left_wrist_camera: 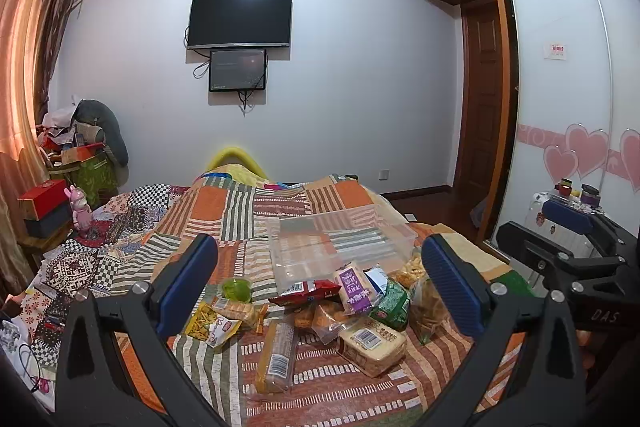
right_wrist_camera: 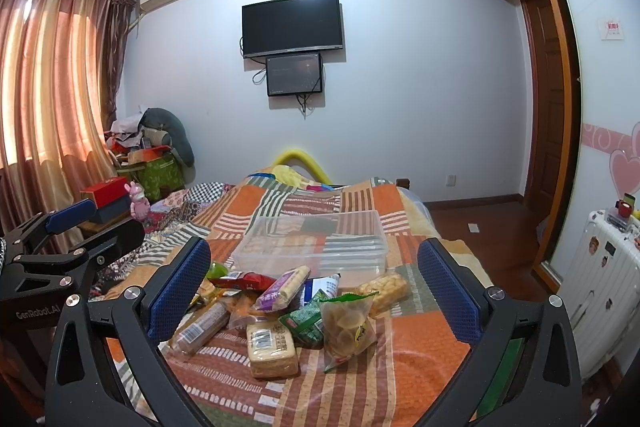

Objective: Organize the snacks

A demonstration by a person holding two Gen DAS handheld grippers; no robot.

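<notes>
Blue textured pads are seen on both fingers of the left gripper (left_wrist_camera: pixel 320 283), whose jaws stand wide apart with nothing between them; the right gripper (right_wrist_camera: pixel 314 285) is likewise spread wide and empty. Both are held above the near end of a bed covered by a patchwork quilt (left_wrist_camera: pixel 224 211) in orange, green and striped patches.

Framed between the left fingers, a loose pile of snacks (left_wrist_camera: pixel 320 311) is recorded on the quilt: a beige cracker pack (left_wrist_camera: pixel 374 345) with a barcode nearest the camera, a long biscuit sleeve (left_wrist_camera: pixel 277 355) lying beside it to the left, a purple-labelled pack (left_wrist_camera: pixel 357 290) propped on top of the heap, a red packet (left_wrist_camera: pixel 306 290) behind it, a green bag (left_wrist_camera: pixel 394 305) to the right, and a yellow bag of sticks (left_wrist_camera: pixel 210 325) at the left edge. In the right wrist view a clear bag of round chips (right_wrist_camera: pixel 347 327) stands at the right of the pile.

Just beyond the pile, touching its far side, a clear plastic bin (left_wrist_camera: pixel 340 243) is noted; no snack can be made out inside it.

Further out, a wall-mounted television (left_wrist_camera: pixel 239 20) with a smaller screen (left_wrist_camera: pixel 237 70) below it is logged on the far wall, curtains (right_wrist_camera: pixel 52 83) to the left, and a wardrobe door (left_wrist_camera: pixel 568 75) with pink hearts to the right
</notes>
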